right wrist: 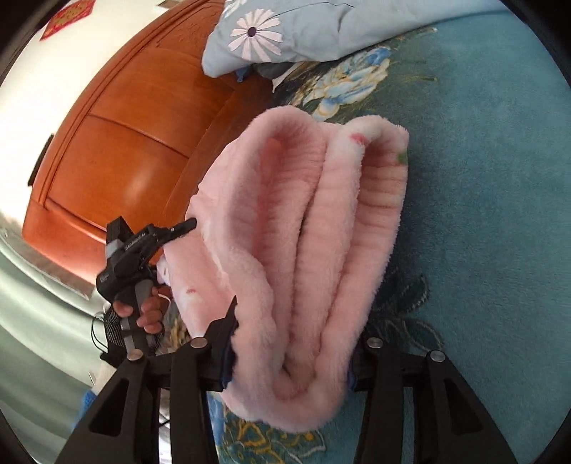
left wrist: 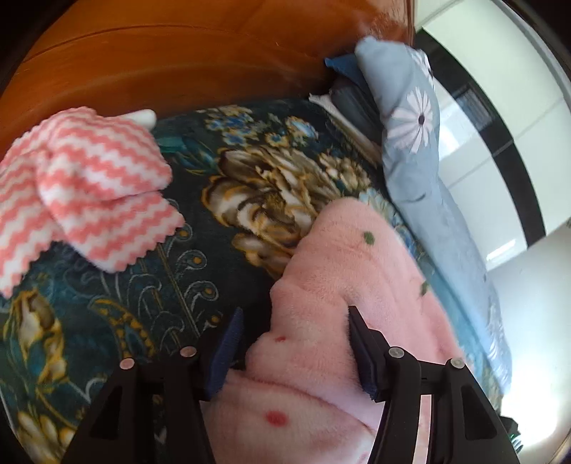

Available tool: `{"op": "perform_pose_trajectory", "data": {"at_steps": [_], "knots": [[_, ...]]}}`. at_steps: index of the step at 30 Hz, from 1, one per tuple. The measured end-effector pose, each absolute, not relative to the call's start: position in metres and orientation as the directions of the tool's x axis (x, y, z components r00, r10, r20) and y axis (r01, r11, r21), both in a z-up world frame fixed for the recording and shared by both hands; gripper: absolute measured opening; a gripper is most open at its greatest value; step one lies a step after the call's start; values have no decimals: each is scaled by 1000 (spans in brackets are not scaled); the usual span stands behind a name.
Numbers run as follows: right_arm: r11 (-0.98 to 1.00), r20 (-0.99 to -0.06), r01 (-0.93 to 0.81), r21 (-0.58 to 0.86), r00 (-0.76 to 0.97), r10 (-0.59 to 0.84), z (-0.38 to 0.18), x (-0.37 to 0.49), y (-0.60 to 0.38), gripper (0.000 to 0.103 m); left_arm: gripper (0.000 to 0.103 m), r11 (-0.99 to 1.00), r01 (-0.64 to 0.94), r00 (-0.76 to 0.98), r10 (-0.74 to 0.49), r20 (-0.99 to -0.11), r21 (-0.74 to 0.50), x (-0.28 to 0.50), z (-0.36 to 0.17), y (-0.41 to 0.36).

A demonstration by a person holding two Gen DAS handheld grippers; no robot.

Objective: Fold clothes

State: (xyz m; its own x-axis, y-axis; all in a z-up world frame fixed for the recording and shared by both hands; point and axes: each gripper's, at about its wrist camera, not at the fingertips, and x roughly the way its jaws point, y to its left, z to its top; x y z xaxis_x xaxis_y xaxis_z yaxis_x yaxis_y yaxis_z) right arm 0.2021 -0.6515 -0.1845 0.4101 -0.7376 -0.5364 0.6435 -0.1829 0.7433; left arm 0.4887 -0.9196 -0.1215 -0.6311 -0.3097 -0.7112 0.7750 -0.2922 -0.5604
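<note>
A pink fleece garment [left wrist: 357, 271] with small coloured dots lies folded on the bed. In the left wrist view my left gripper [left wrist: 296, 342] stands astride one end of it. A dark gap shows between the left pad [left wrist: 228, 349] and the fleece, so it is open. In the right wrist view the same garment [right wrist: 303, 221] is a thick roll of several layers. My right gripper [right wrist: 292, 349] is shut on its near end, which narrows between the fingers. The left gripper [right wrist: 178, 230], held by a hand [right wrist: 146, 310], sits at the roll's far left side.
A pink-and-white zigzag cloth [left wrist: 89, 178] lies folded at the left on the dark teal floral blanket [left wrist: 214, 228]. A light blue daisy pillow [left wrist: 410, 117] leans at the wooden headboard [left wrist: 160, 64]. The pillow [right wrist: 285, 32] and headboard [right wrist: 125, 142] also show in the right wrist view.
</note>
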Motion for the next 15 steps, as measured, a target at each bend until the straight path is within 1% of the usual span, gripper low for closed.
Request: {"op": "perform_pose_trajectory", "data": {"at_steps": [2, 4, 8, 10, 12, 15], "knots": [[-181, -557, 686, 705, 377, -740, -172, 198, -646, 49, 66, -253, 762, -647, -341, -683, -596, 499, -114, -912], [-191, -573, 718, 669, 335, -748, -162, 195, -637, 49, 67, -200, 751, -653, -363, -665, -629, 510, -109, -901], [-195, -562, 785, 588, 223, -796, -141, 191, -613, 49, 67, -85, 745, -627, -427, -652, -662, 535, -106, -871], [-173, -549, 794, 582, 228, -804, -135, 190, -612, 49, 67, -52, 726, -630, -452, -632, -686, 545, -105, -853], [-162, -555, 787, 596, 258, -791, -136, 193, -622, 49, 67, -48, 688, -669, -428, -607, -724, 548, -108, -839], [-150, -556, 781, 606, 281, -782, -138, 198, -629, 49, 66, -28, 677, -683, -395, -614, -735, 544, -113, -830]]}}
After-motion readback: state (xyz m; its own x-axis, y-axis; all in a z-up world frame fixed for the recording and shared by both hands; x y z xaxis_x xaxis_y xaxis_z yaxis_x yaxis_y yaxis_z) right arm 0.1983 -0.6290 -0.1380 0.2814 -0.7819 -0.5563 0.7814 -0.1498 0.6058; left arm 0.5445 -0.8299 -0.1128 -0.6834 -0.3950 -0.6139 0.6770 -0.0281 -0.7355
